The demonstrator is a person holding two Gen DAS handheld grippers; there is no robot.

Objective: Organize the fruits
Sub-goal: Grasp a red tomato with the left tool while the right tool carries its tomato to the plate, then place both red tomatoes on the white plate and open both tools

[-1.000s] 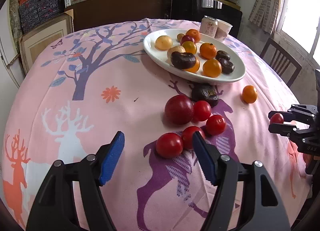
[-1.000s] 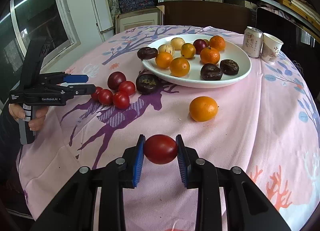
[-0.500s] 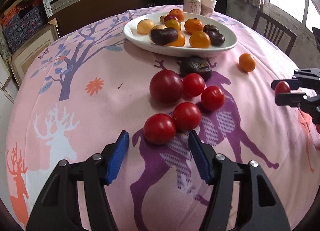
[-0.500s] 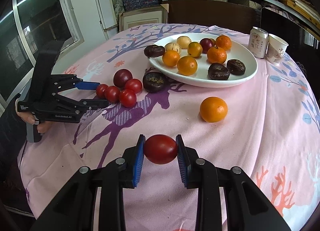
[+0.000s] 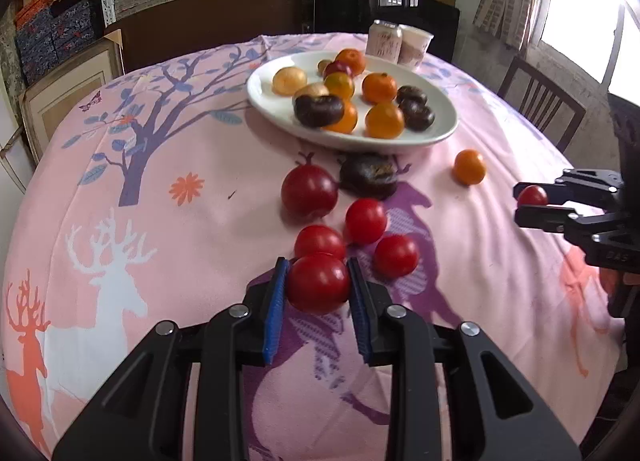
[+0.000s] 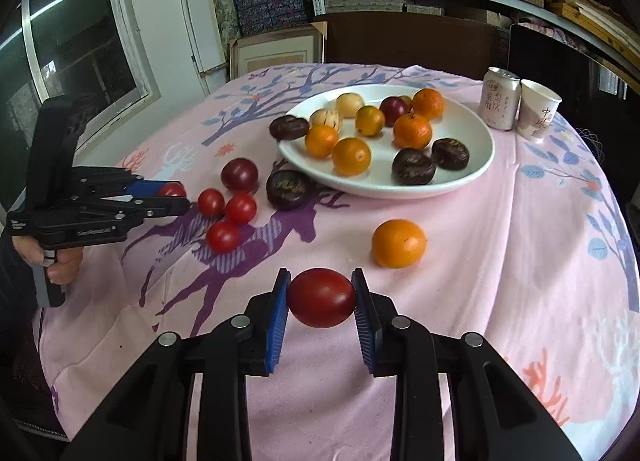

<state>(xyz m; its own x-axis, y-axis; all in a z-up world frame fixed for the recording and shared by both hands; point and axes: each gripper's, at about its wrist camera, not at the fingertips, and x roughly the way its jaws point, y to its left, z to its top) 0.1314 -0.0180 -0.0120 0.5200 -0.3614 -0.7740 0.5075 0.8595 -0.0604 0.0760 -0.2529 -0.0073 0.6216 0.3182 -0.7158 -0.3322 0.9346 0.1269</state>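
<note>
My left gripper point(image 5: 317, 267) is shut on a red tomato point(image 5: 318, 286), held just above the pink tablecloth. Three more tomatoes point(image 5: 365, 220) lie right behind it, beside a large dark red plum point(image 5: 309, 191) and a dark brown fruit point(image 5: 369, 176). My right gripper point(image 6: 321, 277) is shut on a dark red tomato point(image 6: 322, 299) near the table's front edge. A loose orange point(image 6: 398, 243) sits just beyond it. The white plate point(image 6: 472, 177) behind holds several oranges and dark and pale fruits. A hand point(image 6: 60, 267) holds the left gripper point(image 6: 174, 199) at the far left.
A drink can point(image 6: 500, 103) and a paper cup point(image 6: 538, 109) stand behind the plate on the right. A wooden chair point(image 5: 540, 101) stands at the table's right side. Shelves with boxes line the back wall.
My left gripper moved forward around the nearest tomato and shut on it, lifting it slightly from the group. The right gripper kept still with its tomato.
</note>
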